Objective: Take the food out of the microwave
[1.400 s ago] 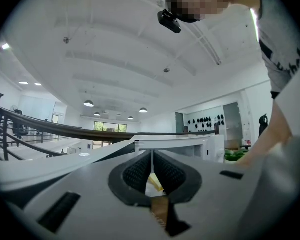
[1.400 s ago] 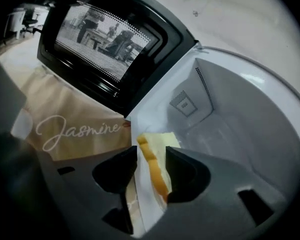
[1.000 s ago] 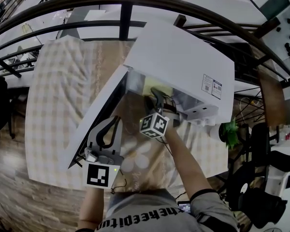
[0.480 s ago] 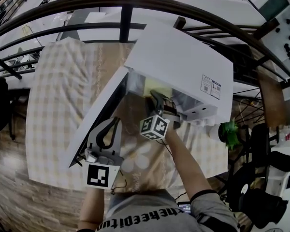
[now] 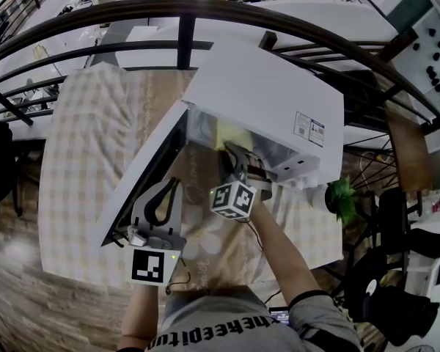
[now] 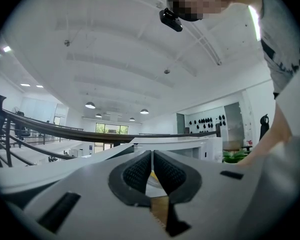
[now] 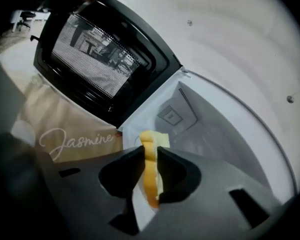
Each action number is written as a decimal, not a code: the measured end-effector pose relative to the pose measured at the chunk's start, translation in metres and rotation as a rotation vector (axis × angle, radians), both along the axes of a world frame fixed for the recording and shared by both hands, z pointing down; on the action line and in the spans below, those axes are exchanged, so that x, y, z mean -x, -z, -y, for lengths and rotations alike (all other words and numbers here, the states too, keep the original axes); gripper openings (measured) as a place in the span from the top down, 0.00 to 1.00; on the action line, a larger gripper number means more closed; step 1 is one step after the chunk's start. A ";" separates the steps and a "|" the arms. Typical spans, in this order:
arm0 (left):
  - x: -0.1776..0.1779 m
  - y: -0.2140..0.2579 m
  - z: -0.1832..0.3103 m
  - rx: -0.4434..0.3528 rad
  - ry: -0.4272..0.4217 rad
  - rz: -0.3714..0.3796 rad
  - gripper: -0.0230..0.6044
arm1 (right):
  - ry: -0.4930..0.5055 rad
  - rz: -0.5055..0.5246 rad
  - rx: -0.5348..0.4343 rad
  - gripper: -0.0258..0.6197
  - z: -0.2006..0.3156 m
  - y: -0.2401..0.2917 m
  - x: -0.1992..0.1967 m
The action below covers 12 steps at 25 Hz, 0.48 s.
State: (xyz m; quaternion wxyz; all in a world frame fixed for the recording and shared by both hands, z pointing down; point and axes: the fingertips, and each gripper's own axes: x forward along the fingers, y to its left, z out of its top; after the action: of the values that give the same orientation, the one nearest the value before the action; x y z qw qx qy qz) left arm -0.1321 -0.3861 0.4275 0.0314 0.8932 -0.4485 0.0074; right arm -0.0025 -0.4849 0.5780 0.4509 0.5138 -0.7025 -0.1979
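Food (image 7: 151,139), a thin yellow slice, now sits pinched edge-on between the pads of the right tongs (image 5: 233,152). These tongs have just been closing, from spread wide to pressing on both faces of the slice. In the right gripper view the slice stands up between the two dark pads, with its top poking out above them.

The slice is not out yet. From the head view, its yellow shows just inside the mouth of the white microwave (image 5: 264,94), under the front edge of the roof. The right tongs reach in from the person's side, angled a little downward. The microwave door (image 5: 150,174) hangs wide open to the left, its dark mesh window facing the cavity. The oven stands on a worktop (image 5: 81,160) covered with a pale checked cloth.

The left tongs (image 6: 152,156) are held level near the outer end of the open door. Their pads are pressed together, with only a hairline slit between them, and nothing I can make out in it.

Judging from this, the grasp is made and the removal itself remains: drawing the slice back through the opening and over the cloth. The slice looks soft, so it may bend or slip from the pinch.
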 end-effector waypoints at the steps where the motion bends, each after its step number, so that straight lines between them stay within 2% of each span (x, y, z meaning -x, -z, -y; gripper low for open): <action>1: 0.000 0.001 -0.002 -0.001 0.003 -0.001 0.94 | 0.003 0.010 -0.002 0.83 -0.003 0.003 0.001; 6: 0.000 0.007 -0.013 -0.011 0.022 -0.002 0.94 | 0.019 0.091 -0.011 0.84 -0.019 0.020 0.004; 12: -0.002 0.021 -0.026 -0.034 0.051 -0.007 0.94 | 0.037 0.245 -0.014 0.84 -0.043 0.051 0.007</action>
State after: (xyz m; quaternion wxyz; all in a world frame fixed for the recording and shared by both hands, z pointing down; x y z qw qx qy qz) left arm -0.1299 -0.3598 0.4067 0.0180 0.8819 -0.4711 -0.0042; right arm -0.0090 -0.4423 0.5272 0.3546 0.5241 -0.7603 -0.1468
